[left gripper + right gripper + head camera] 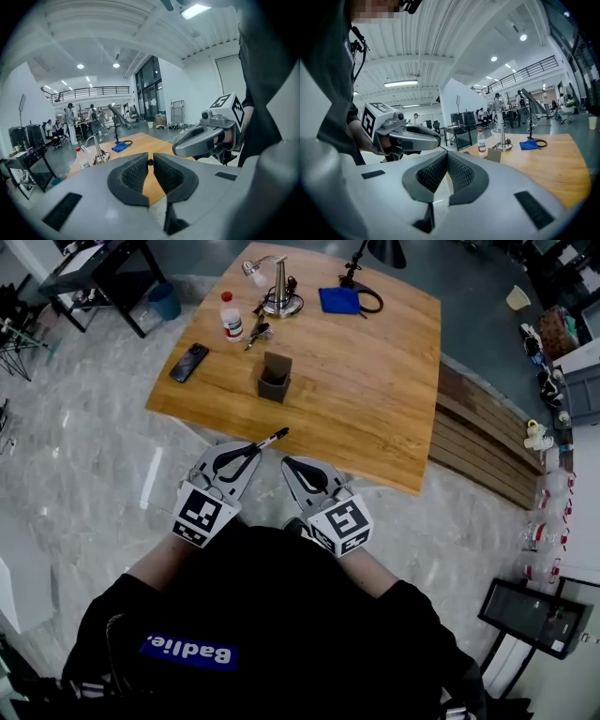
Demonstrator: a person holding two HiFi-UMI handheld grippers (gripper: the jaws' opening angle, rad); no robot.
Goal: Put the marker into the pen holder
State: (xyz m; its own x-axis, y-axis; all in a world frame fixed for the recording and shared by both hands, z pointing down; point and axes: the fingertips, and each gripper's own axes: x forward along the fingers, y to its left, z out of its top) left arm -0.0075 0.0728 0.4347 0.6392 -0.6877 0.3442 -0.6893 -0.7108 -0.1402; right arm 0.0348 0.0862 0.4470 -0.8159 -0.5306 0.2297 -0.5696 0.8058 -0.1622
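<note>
1. Head view: the left gripper (253,450) is clamped on a black marker (273,438). The marker sticks out past the jaw tips, and its far end shows over the near edge of the wooden table (375,399).
   - The right gripper (289,465) sits just beside the left one, its jaws pressed together.
   - The person's torso covers the lower part of the picture, and both arms are cut off by it.
   - The pen holder (275,378), a small dark box open at the top, stands upright on the table's left half, in from the near edge. Its inside is in shadow, so I cannot make out any contents.
   - A phone (189,362) lies near the left edge.
   - A capped water bottle (232,317), a metal stand (279,296) and a blue cloth (338,300) sit along the far edge.
   - Something small and dark beside the bottle is too small to name.

2. Left gripper view: the ribbed pads close on a small dark round end of the marker; the rest of it is hidden behind them.
   - The right gripper hangs in the air to the right.
   - The pen holder is not visible, but the bottle, the stand and the cloth show on the table beyond.

3. Right gripper view: the jaws meet with nothing between them.
   - The left gripper shows at the left; I cannot pick out the marker there.
   - The pen holder shows just past the jaw tips, partly hidden, with the bottle behind it.
</note>
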